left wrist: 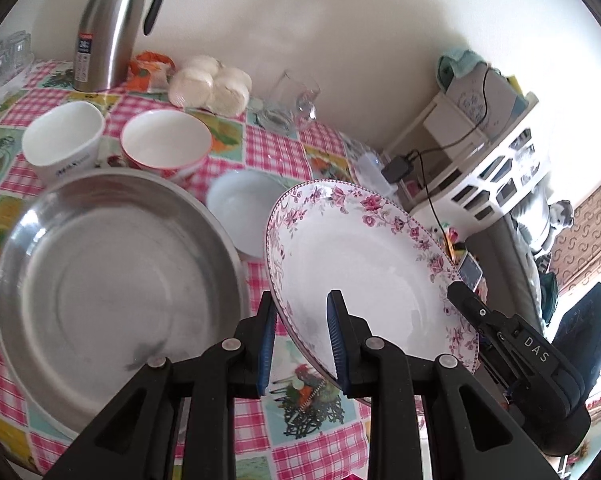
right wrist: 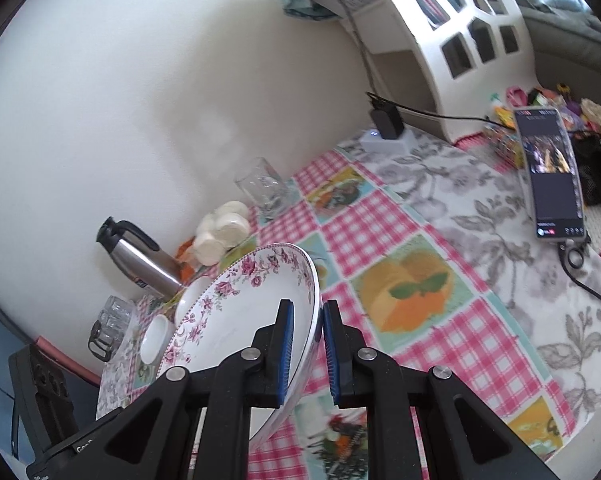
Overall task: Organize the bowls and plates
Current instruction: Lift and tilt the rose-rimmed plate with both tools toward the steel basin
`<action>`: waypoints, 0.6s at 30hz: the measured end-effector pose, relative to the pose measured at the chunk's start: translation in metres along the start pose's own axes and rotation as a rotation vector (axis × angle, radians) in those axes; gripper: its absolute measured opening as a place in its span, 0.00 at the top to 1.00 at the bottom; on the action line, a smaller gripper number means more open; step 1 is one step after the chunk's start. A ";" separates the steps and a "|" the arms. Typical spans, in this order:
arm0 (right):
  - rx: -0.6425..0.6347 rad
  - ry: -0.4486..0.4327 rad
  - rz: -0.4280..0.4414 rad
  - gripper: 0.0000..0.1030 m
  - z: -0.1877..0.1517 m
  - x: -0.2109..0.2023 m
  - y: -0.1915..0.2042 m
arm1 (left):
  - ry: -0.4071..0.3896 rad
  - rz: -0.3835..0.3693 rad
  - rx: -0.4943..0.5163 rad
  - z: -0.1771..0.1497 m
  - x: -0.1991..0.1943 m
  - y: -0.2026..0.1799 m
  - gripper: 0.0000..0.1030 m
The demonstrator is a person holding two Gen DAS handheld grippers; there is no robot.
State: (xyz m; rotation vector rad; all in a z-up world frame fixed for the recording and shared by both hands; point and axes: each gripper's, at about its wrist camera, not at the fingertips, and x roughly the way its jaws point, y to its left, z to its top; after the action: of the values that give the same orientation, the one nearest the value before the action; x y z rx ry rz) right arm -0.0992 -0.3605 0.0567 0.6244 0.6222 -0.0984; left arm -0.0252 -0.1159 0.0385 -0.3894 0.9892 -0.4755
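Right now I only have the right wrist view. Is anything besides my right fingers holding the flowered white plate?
Observer: Yes. The left gripper has its fingers closed on the opposite rim of the pink-flowered white plate.
Operator: What's on that far side of the plate?
Observer: A wide round stainless steel basin sits on the pink checked tablecloth, close beside the plate.
Operator: Anything in it?
Observer: It looks empty.
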 end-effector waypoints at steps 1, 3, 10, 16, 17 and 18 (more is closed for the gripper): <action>-0.009 0.000 0.005 0.84 -0.001 0.000 0.005 | -0.006 -0.001 -0.007 0.002 -0.004 0.004 0.74; -0.021 0.005 0.012 0.84 -0.003 0.002 0.015 | -0.014 0.001 -0.015 0.005 -0.010 0.012 0.74; -0.055 0.021 0.031 0.84 -0.011 0.012 0.048 | -0.047 0.010 -0.031 0.016 -0.030 0.040 0.74; -0.084 0.047 0.049 0.84 -0.022 0.025 0.080 | -0.071 0.027 -0.061 0.023 -0.046 0.068 0.74; -0.089 0.052 0.050 0.84 -0.024 0.028 0.085 | -0.073 0.032 -0.065 0.023 -0.049 0.073 0.74; -0.093 0.057 0.052 0.84 -0.025 0.030 0.088 | -0.075 0.037 -0.067 0.024 -0.051 0.078 0.74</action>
State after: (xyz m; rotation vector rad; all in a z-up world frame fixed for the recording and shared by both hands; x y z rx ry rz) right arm -0.0639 -0.2710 0.0688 0.5543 0.6611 -0.0034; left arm -0.0124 -0.0209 0.0456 -0.4455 0.9393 -0.3924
